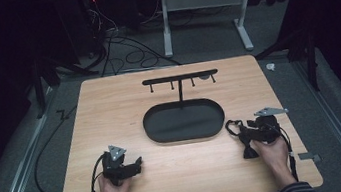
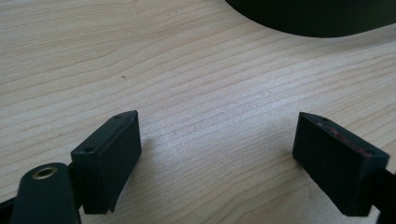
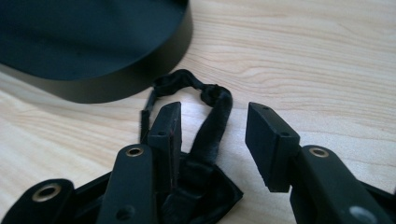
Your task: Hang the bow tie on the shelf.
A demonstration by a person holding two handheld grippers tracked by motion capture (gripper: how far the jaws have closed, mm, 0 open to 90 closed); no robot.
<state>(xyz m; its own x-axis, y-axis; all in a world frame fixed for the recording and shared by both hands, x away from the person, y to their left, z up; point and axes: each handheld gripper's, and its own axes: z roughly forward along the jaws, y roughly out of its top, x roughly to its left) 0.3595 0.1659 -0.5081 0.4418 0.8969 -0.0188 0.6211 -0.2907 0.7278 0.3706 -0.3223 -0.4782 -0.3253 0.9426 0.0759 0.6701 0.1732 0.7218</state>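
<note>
In my right gripper view, the black strap (image 3: 212, 126) runs under the right hand-held gripper (image 3: 215, 135), its near end hidden. The black tray (image 3: 93, 46) is cut off at the top and left edges.

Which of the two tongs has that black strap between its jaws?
The right tongs: the black strap lies between their open jaws. The left tongs have bare table between theirs.

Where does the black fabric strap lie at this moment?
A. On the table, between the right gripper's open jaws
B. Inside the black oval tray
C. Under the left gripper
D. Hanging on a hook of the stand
A: in the right gripper view the black fabric strap lies on the wooden table, between the open jaws of the right gripper, beside the tray, not in it.
</note>
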